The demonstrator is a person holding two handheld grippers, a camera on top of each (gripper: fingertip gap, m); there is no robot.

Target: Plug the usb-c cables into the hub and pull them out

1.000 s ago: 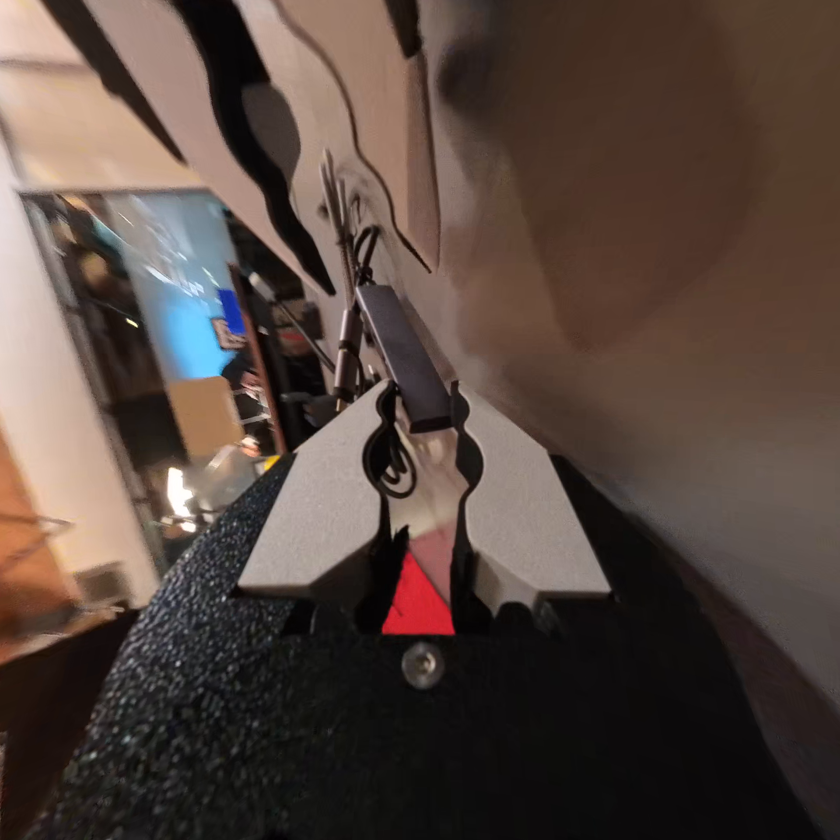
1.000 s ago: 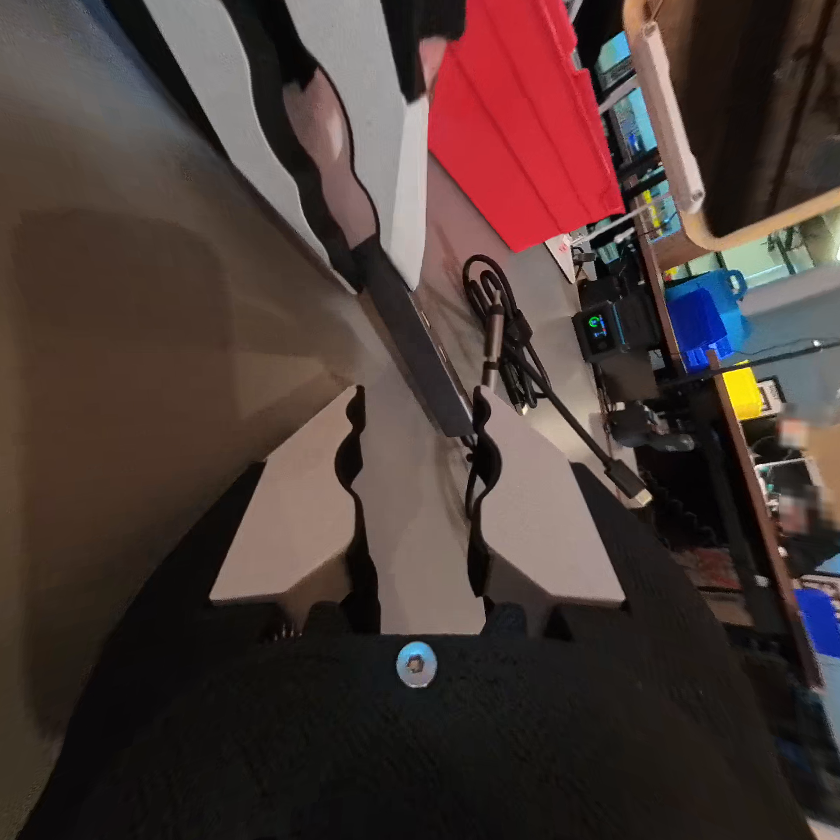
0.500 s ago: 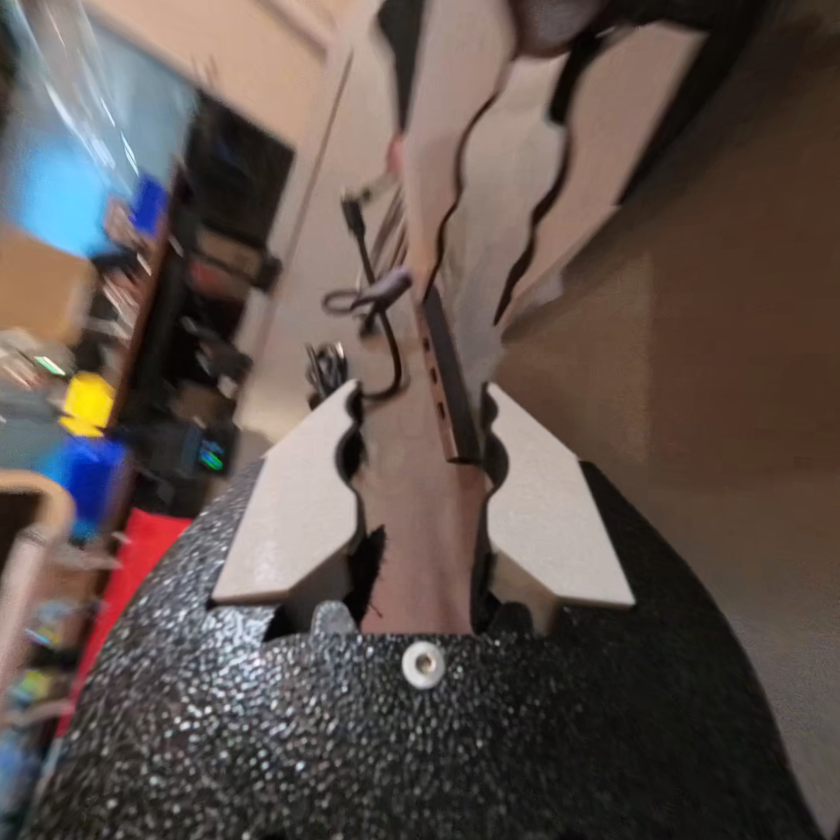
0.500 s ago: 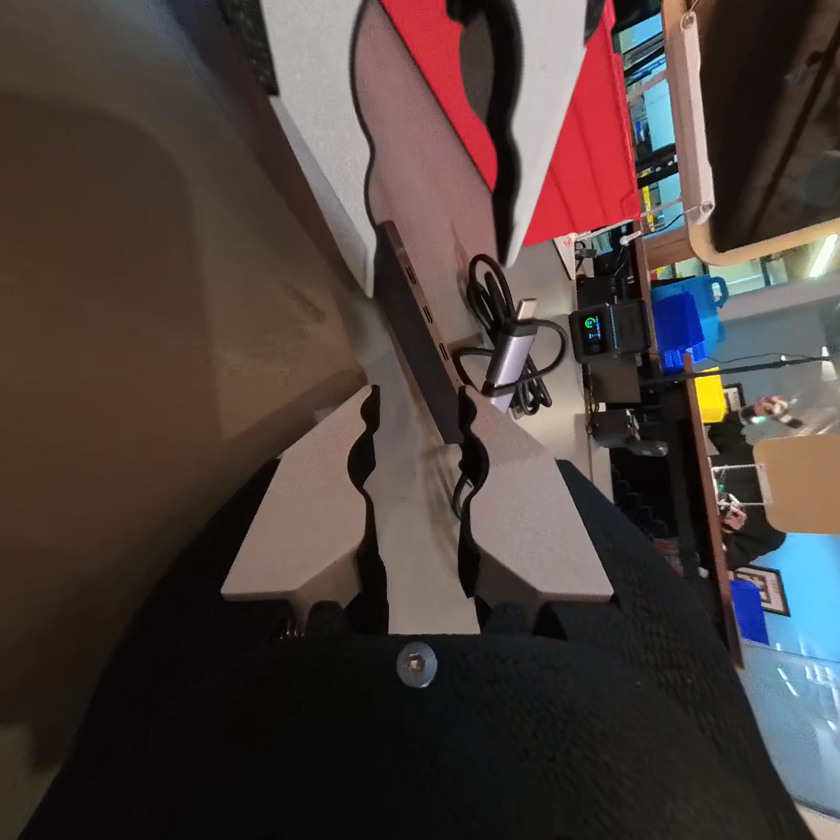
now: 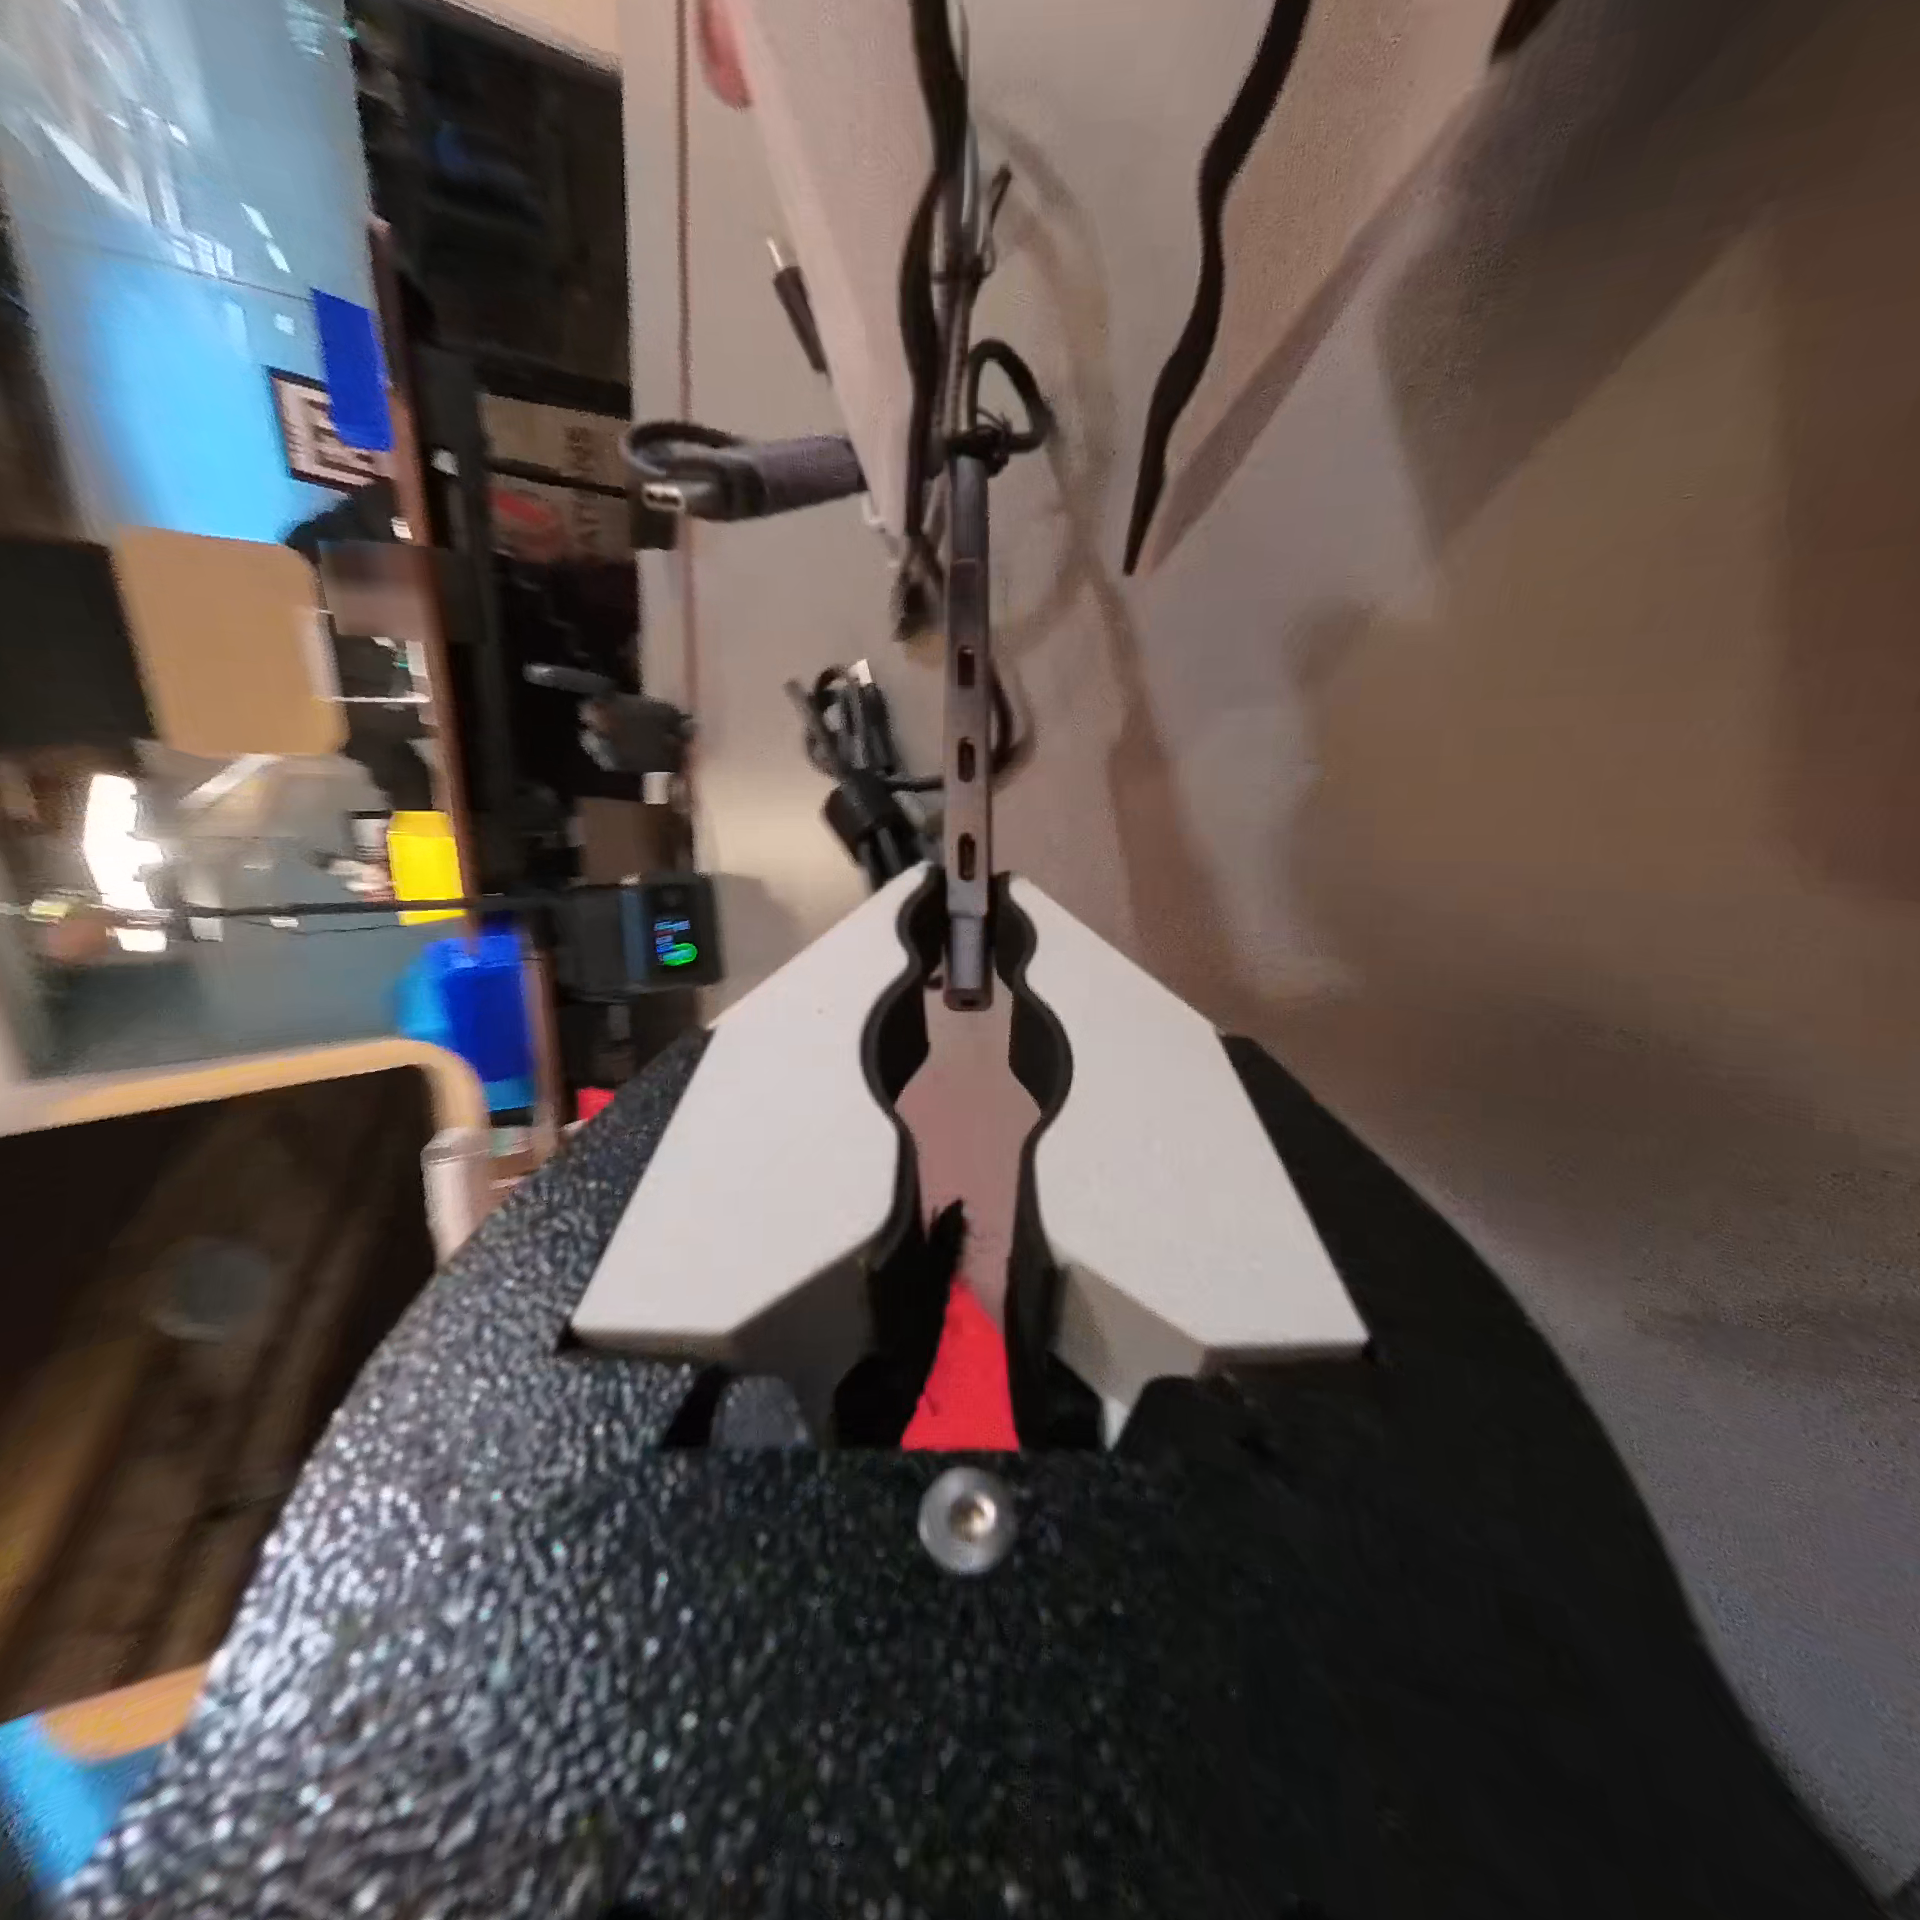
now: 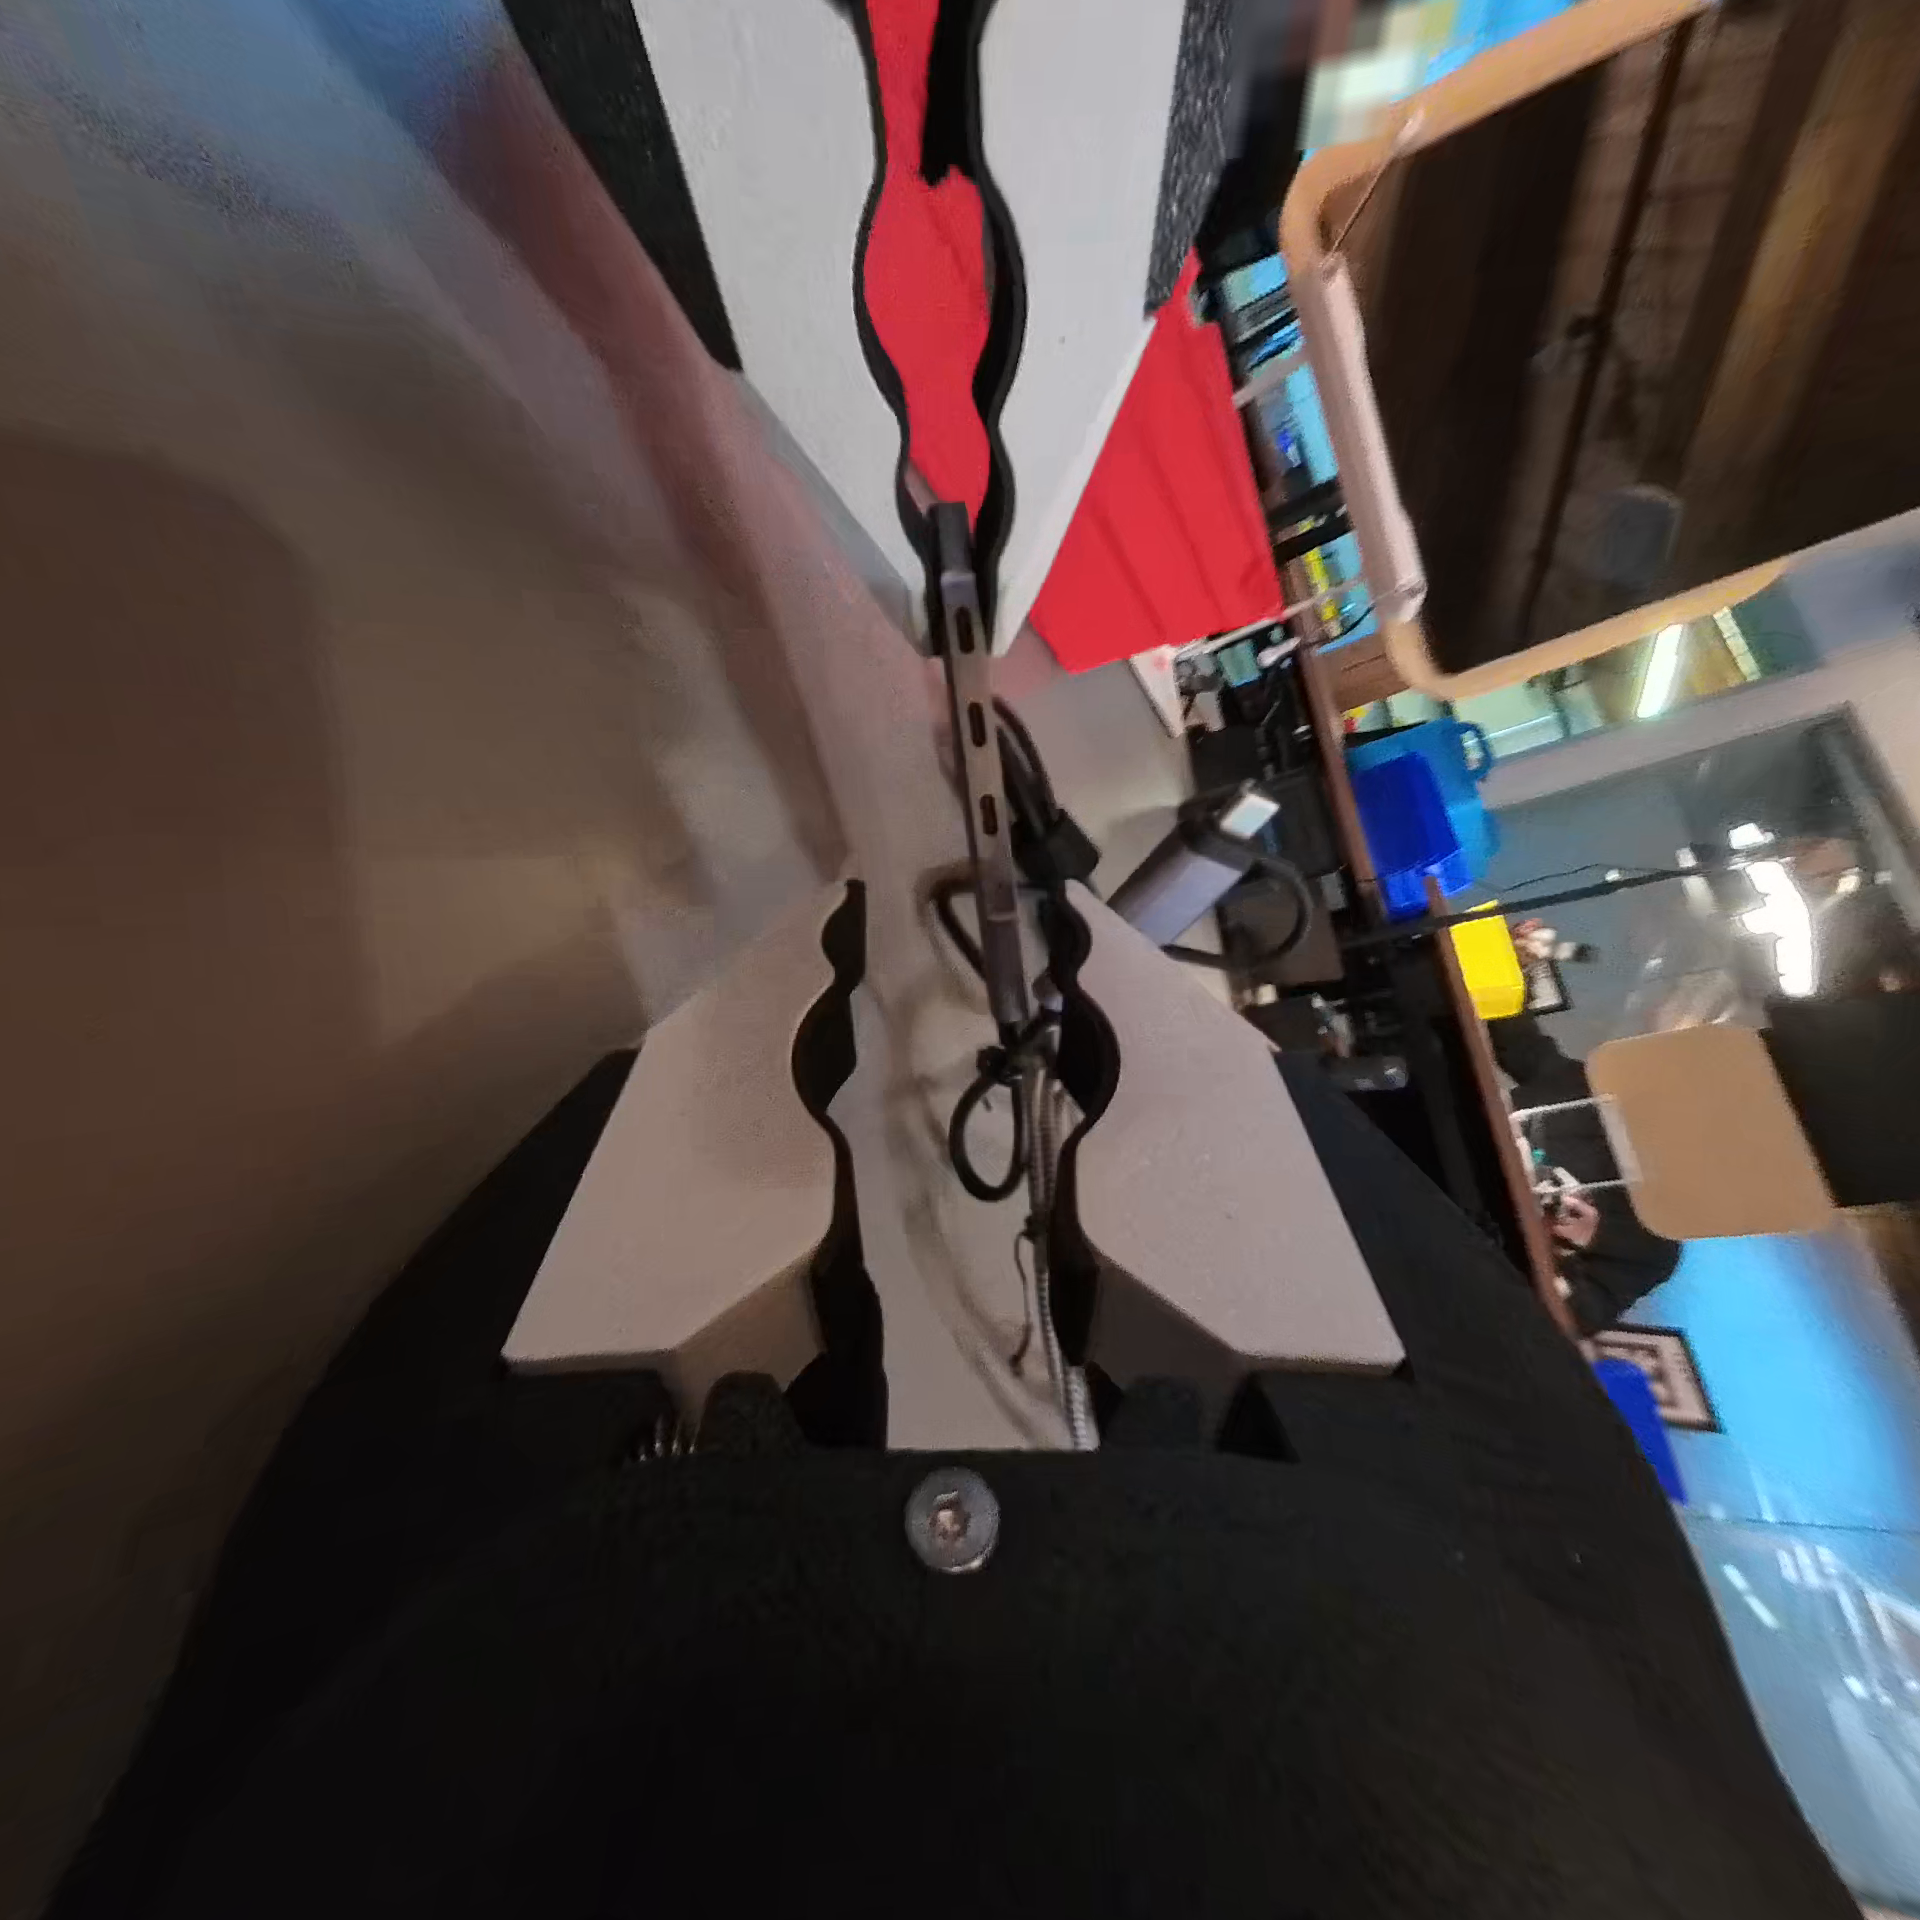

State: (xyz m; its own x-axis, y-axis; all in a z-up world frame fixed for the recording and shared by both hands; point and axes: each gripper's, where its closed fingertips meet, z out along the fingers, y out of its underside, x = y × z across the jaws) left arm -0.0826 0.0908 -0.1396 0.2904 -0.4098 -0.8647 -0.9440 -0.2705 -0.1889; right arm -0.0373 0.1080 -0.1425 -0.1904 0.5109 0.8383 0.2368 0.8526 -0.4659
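Left wrist view: left gripper (image 5: pixel 966 914) clamped on near end of slim grey hub (image 5: pixel 966 748), ports facing camera, black cable bundle (image 5: pixel 873 769) just left on beige table (image 5: pixel 1558 935); right wrist view: right gripper (image 6: pixel 961 920) parted around hub (image 6: pixel 982 790), far end pinched by left gripper (image 6: pixel 951 540), braided cable (image 6: pixel 1051 1164) trailing near.

We are pinching the near end of the slim dark hub (image 5: pixel 966 790) edge-on in our left gripper (image 5: pixel 966 914), while the right gripper (image 5: pixel 1049 260) is hovering at its far end among black cables (image 5: pixel 940 312).
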